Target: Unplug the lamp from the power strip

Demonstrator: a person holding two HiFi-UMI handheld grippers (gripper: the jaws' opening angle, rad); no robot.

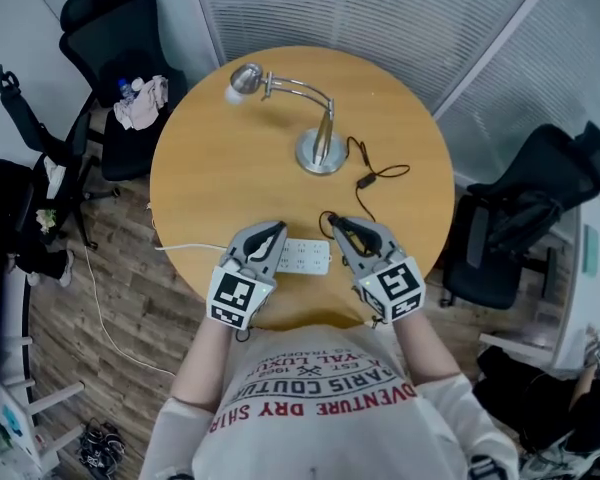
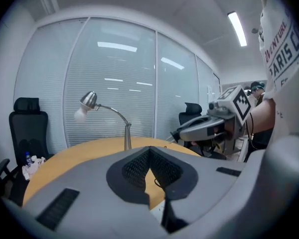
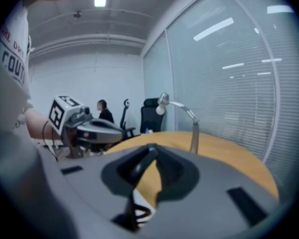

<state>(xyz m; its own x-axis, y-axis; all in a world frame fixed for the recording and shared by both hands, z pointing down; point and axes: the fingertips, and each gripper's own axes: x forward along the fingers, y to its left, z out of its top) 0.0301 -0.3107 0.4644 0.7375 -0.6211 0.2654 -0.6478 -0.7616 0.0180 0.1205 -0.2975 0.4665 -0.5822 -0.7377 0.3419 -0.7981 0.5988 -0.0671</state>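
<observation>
A silver desk lamp [image 1: 320, 148] stands at the far side of the round wooden table [image 1: 210, 168]. Its black cord [image 1: 365, 180] runs toward me to a white power strip [image 1: 305, 257] near the front edge. My right gripper [image 1: 338, 226] sits at the strip's right end, its jaws closed on a black plug [image 3: 138, 176] with the cord looping beneath. My left gripper [image 1: 275, 236] is over the strip's left end, fingertips together with nothing between them. The lamp [image 2: 125, 133] also shows in the left gripper view, beyond the left gripper [image 2: 149, 151].
The strip's white cable [image 1: 190, 247] trails off the table's left edge. Black office chairs stand at the back left [image 1: 120, 38] and right [image 1: 525, 218]; the left one holds a cloth and a bottle [image 1: 140, 103]. Glass walls with blinds close off the back.
</observation>
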